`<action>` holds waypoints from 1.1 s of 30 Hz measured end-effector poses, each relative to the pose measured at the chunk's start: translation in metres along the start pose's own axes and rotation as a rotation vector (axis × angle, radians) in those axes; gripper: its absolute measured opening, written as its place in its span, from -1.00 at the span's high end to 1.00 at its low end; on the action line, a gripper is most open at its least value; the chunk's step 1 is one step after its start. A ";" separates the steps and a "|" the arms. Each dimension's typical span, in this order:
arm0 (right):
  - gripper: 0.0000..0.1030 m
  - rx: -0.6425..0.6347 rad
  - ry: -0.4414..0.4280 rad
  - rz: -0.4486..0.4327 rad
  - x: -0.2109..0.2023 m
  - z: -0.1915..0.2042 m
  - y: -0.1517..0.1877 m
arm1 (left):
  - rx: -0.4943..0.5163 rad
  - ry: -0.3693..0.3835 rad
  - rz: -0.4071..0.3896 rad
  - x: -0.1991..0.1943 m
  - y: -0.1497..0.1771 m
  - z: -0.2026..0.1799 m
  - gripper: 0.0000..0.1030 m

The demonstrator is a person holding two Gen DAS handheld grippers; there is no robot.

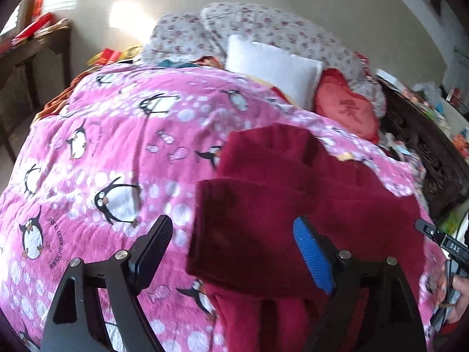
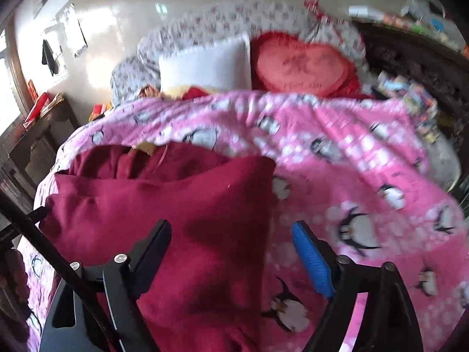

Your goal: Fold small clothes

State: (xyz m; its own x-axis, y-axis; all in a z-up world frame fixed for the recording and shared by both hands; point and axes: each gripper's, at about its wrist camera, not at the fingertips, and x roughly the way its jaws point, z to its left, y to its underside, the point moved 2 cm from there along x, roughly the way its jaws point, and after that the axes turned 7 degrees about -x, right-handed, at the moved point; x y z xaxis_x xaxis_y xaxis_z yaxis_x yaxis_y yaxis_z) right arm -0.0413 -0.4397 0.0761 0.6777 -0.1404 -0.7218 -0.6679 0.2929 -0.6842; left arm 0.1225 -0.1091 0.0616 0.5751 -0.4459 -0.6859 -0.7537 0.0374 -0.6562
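Lying folded on the blanket (image 1: 117, 135) – maroon garment (image 1: 293, 193); left gripper (image 1: 234, 252) and right gripper (image 2: 231, 252) jaws apart, gripping nothing.

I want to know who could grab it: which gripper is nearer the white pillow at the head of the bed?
Hard to call. The left gripper and right gripper both hang open over the dark red garment, far short of the white pillow.

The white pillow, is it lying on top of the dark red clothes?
No, the white pillow sits far back at the head of the bed, apart from the dark red clothes.
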 end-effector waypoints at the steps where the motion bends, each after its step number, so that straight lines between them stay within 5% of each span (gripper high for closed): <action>1: -0.31 0.009 -0.028 -0.003 0.007 -0.001 -0.001 | -0.014 -0.011 -0.009 0.001 0.000 0.004 -0.63; 4: -0.05 0.008 -0.015 -0.032 0.011 -0.005 0.000 | -0.050 -0.009 -0.009 0.008 -0.003 0.012 -0.56; 5: 0.23 0.001 -0.004 -0.036 0.009 -0.004 0.003 | -0.041 0.001 0.006 0.011 -0.003 0.012 -0.39; 7: 0.45 -0.003 0.006 -0.059 0.004 -0.008 0.004 | -0.001 -0.012 0.052 0.018 -0.003 0.007 0.76; 12: 0.98 0.085 0.012 -0.198 -0.026 -0.028 -0.004 | 0.034 0.074 -0.031 -0.009 -0.021 -0.015 0.90; 14: 0.98 0.132 0.054 -0.239 -0.033 -0.042 -0.006 | 0.074 0.122 -0.107 -0.027 -0.027 -0.026 0.90; 16: 0.97 0.152 0.023 -0.191 -0.026 -0.049 -0.005 | 0.129 0.091 -0.125 -0.024 -0.027 -0.037 0.90; 19: 0.87 0.140 -0.072 -0.175 -0.035 -0.039 0.000 | 0.112 0.050 -0.078 -0.006 -0.024 -0.035 0.90; 21: 0.07 0.144 -0.184 -0.149 -0.047 -0.028 0.009 | 0.070 0.038 -0.052 0.002 -0.024 -0.025 0.90; 23: -0.43 0.167 -0.325 -0.122 -0.061 -0.014 0.027 | 0.048 0.039 -0.040 0.005 -0.023 -0.018 0.90; 29: -0.44 0.227 -0.485 0.028 -0.047 0.015 0.065 | 0.047 0.036 -0.045 0.003 -0.022 -0.018 0.90; 31: -0.23 0.298 -0.477 0.024 -0.030 0.011 0.062 | 0.041 0.040 -0.048 0.001 -0.023 -0.023 0.90; 33: 0.86 0.390 -0.441 -0.032 -0.020 -0.002 0.056 | 0.048 0.040 -0.054 -0.001 -0.026 -0.032 0.90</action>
State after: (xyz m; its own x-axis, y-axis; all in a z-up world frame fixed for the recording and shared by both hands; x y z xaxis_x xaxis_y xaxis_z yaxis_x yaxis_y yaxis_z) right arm -0.0932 -0.4223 0.0519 0.8155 0.2275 -0.5322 -0.5391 0.6331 -0.5554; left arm 0.1310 -0.1382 0.0889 0.6001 -0.4841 -0.6368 -0.7053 0.0553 -0.7067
